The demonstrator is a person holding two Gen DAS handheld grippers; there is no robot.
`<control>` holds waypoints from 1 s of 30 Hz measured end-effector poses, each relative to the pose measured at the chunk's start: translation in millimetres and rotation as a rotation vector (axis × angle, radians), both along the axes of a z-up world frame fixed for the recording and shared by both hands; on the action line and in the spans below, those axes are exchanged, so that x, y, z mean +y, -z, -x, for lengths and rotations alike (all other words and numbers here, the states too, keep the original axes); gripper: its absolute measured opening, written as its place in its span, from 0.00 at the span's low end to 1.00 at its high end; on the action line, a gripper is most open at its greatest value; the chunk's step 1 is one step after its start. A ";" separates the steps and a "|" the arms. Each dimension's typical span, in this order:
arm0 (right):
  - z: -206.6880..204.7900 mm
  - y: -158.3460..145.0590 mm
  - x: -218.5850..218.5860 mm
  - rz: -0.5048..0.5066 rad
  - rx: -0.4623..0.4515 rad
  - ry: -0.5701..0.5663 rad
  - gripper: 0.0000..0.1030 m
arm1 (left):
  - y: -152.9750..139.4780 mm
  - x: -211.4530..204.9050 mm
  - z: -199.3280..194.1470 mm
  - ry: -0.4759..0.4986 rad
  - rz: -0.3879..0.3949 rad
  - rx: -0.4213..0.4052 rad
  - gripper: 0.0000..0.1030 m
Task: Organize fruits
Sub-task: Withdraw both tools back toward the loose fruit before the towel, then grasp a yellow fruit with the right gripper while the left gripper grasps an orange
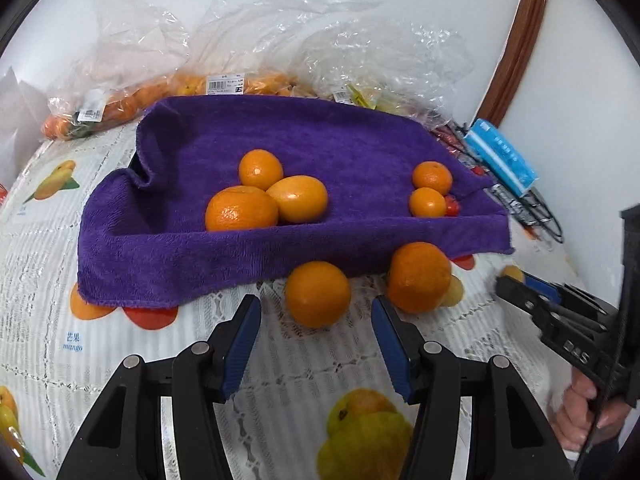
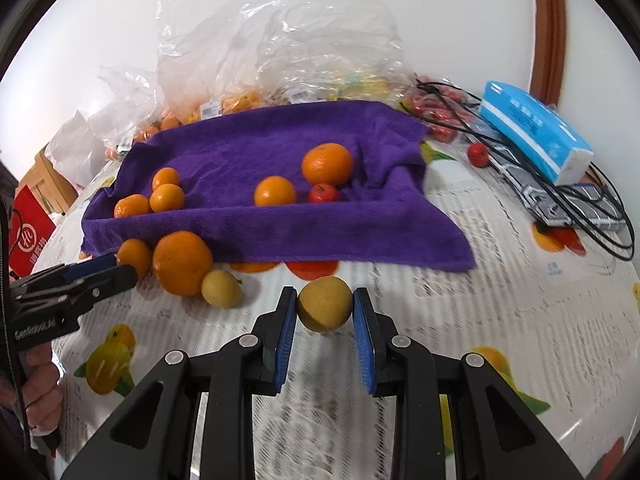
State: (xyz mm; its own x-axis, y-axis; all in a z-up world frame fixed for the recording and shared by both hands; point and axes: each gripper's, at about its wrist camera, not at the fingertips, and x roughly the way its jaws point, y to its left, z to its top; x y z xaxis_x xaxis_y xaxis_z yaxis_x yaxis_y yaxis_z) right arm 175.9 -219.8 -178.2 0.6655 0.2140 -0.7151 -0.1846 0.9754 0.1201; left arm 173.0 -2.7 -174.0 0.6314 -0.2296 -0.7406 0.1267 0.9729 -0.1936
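1. Holding a yellow fruit (image 2: 325,304) above the counter (image 2: 500,320), our right gripper (image 2: 325,322) clamps it.
2. We keep our left gripper (image 1: 316,344) part-open, empty, near an orange (image 1: 318,294) beside the purple towel (image 1: 304,140).

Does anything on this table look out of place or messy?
Somewhat. Two oranges and a small yellow fruit sit on the tablecloth in front of the purple towel, not on it. The towel's left edge is rumpled.
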 end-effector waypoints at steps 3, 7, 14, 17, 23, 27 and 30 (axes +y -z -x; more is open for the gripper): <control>4.7 3.7 -6.0 0.006 0.005 0.006 0.28 | 2.8 -7.7 -4.3 -0.004 -0.021 0.008 0.52; 8.5 8.2 -12.6 0.001 0.012 0.018 0.28 | 3.7 -18.1 -8.3 -0.016 -0.093 0.004 0.42; 9.6 12.2 -16.2 -0.019 0.026 0.021 0.28 | 1.5 -11.9 -8.8 -0.022 -0.052 0.002 0.32; 9.5 12.4 -16.3 -0.020 0.026 0.021 0.28 | 1.5 -9.5 -9.0 -0.035 -0.043 0.001 0.32; 9.7 12.9 -17.9 -0.041 0.032 0.025 0.28 | -0.5 -6.9 -6.2 -0.035 -0.025 -0.014 0.32; 9.5 13.2 -17.4 -0.039 0.033 0.023 0.28 | -2.2 -6.9 -3.4 -0.029 -0.024 -0.026 0.32; 9.4 13.5 -17.7 -0.039 0.033 0.022 0.28 | -4.2 -8.7 -0.8 -0.021 -0.028 -0.035 0.32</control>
State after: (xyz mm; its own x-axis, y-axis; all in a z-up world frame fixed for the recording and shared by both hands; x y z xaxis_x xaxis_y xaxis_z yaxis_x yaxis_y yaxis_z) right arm 166.4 -237.5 -191.7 0.6466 0.2279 -0.7280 -0.1589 0.9736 0.1637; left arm 173.9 -11.4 -169.8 0.6613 -0.1955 -0.7242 0.1123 0.9804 -0.1621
